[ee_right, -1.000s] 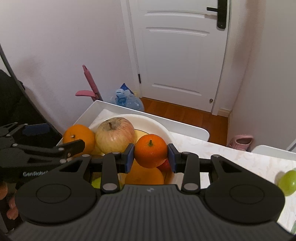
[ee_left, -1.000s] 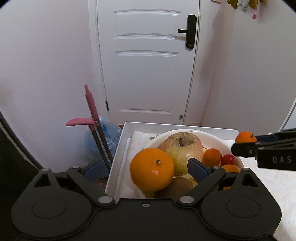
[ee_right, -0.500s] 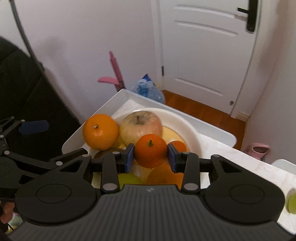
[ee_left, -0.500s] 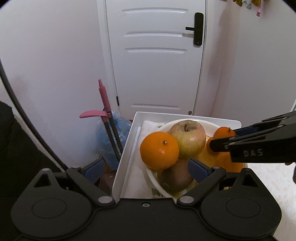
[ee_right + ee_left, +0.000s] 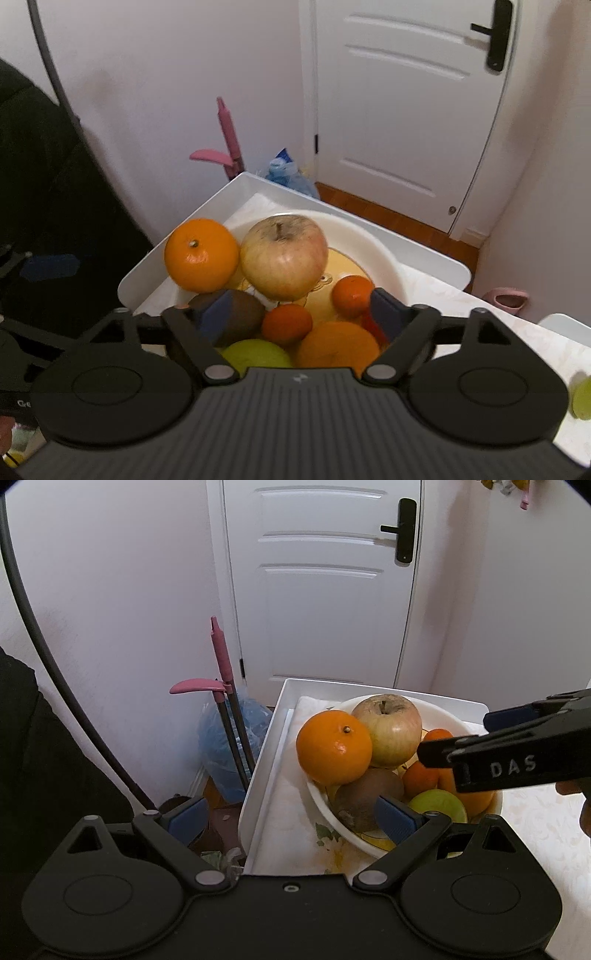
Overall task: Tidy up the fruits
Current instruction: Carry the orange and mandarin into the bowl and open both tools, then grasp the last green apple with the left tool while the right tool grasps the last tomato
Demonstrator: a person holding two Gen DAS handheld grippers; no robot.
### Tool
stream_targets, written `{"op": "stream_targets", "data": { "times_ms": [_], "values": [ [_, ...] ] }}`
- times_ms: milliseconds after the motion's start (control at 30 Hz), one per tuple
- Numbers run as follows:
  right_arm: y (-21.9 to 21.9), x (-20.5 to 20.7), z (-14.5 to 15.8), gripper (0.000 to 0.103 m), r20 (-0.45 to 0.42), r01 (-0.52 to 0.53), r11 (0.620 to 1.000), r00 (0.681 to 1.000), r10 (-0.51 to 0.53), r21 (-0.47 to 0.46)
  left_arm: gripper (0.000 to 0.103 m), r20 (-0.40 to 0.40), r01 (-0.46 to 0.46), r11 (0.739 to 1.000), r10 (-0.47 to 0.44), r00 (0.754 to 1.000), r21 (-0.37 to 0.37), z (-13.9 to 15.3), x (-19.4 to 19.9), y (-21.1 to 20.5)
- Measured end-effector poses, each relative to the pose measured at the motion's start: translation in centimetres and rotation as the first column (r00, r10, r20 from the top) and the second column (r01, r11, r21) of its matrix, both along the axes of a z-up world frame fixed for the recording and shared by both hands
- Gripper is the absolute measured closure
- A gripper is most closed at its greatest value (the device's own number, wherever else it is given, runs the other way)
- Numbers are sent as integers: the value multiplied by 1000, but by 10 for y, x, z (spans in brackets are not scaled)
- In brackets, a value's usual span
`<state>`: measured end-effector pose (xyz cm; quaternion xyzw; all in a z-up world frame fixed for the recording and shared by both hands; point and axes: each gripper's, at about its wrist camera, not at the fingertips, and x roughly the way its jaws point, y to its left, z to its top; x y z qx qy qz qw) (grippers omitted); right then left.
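Your right gripper had just spread its fingers wide, leaving the small tangerine lying free in the bowl; you did well to lift straight clear. Left gripper stood wide, empty.

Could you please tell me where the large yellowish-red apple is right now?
The large yellowish-red apple sits high in the white bowl, touching the big orange on its left in the right wrist view, above the brown kiwi.

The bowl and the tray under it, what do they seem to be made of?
Bowl: probably plastic or melamine, glossy cream, with a printed cartoon inside; ceramic is possible. Tray: likely moulded white plastic, smooth, with rounded corners and a raised rim.
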<state>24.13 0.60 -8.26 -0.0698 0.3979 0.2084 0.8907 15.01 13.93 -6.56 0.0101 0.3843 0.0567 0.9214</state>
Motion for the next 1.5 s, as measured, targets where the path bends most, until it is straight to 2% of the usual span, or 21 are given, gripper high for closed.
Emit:
{"op": "stream_targets", "data": {
  "times_ms": [133,500,833,967,1167,1500],
  "values": [
    [-6,-2,2,5,-11,28,1000,1000,-28,13,4,-1,12,1000,-12,1000,0,2,0,-1],
    [-17,-25,21,4,27,75,997,997,-76,22,4,32,38,999,-38,999,13,17,-11,-7],
    [-50,-61,54,1,80,198,980,977,-198,15,2,79,111,994,-112,991,19,52,-27,-32],
    [-77,-79,67,0,87,277,960,957,-278,32,1,98,165,986,-164,982,-2,62,-33,-44],
    [-123,-107,78,1,83,380,924,921,-382,30,1,89,256,967,-256,963,9,65,-38,-77],
    [-217,-144,75,1,63,487,872,870,-489,45,1,75,360,933,-359,930,-7,64,-34,-157]
  ]
}}
